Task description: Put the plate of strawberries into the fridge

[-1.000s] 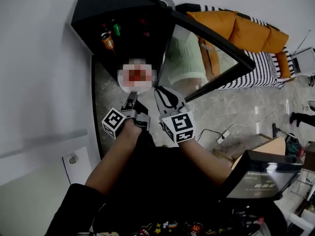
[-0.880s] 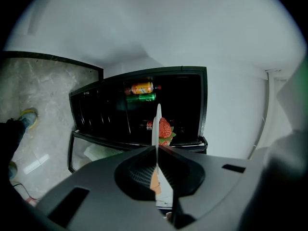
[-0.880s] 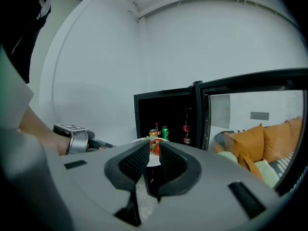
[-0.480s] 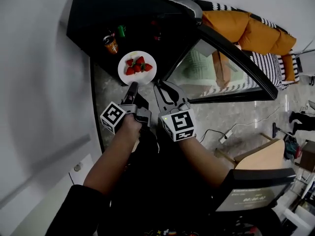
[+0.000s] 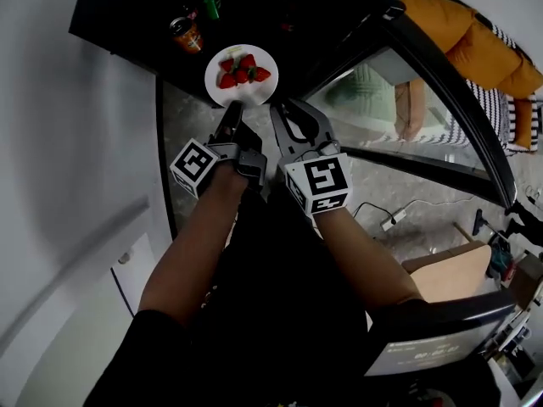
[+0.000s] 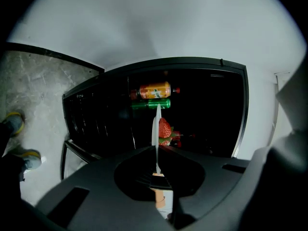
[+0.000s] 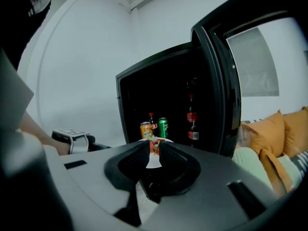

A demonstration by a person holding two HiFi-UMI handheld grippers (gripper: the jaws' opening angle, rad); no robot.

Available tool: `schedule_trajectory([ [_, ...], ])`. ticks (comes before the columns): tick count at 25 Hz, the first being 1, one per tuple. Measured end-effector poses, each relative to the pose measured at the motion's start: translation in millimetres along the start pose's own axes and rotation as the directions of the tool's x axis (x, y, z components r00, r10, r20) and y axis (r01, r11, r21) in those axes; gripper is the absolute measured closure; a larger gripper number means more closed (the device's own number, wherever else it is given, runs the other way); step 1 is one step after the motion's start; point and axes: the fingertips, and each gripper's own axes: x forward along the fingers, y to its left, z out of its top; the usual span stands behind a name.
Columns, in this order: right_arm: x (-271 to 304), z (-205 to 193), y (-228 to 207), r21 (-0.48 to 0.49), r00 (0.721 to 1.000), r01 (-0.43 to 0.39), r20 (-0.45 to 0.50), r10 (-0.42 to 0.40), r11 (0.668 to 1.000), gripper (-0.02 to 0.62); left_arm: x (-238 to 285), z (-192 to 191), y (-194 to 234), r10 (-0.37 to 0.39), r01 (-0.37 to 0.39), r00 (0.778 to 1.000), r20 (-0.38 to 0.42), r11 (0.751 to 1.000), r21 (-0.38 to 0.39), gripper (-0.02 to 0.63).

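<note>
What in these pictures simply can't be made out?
Deep inside the fridge: too dark in every view.
Labels on the cans: too small, right gripper view.
Most strawberries: left gripper view, hidden by the edge-on plate.
Whether the right gripper touches the plate: too small in the head view.

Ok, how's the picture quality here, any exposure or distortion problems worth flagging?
Head view: strong wide-angle bending; the fridge interior is nearly black, while the white plate and strawberries read clearly. Left gripper view: black vignette at the corners, fridge underexposed, plate seen edge-on. Right gripper view: wall evenly lit, green can legible against the dark interior.
</note>
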Motion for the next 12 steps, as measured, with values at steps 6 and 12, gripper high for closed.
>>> schedule_trajectory([
  [6, 15.3, -23.3, -4.1, 0.017, 1.0, -0.014, -0.013, 0.014, 1.0, 0.543, 19.8, 9.2, 28.7, 0.01, -0.011, 1.0, 0.008, 1.0, 0.023, 0.591],
  [12, 29.5, -40.4, -7.0, 0.031, 1.0, -0.006, -0.025, 0.007, 0.999, 0.543, 35.5, 18.8, 51.8, 0.034, -0.035, 0.999, 0.006, 0.999, 0.038, 0.591],
])
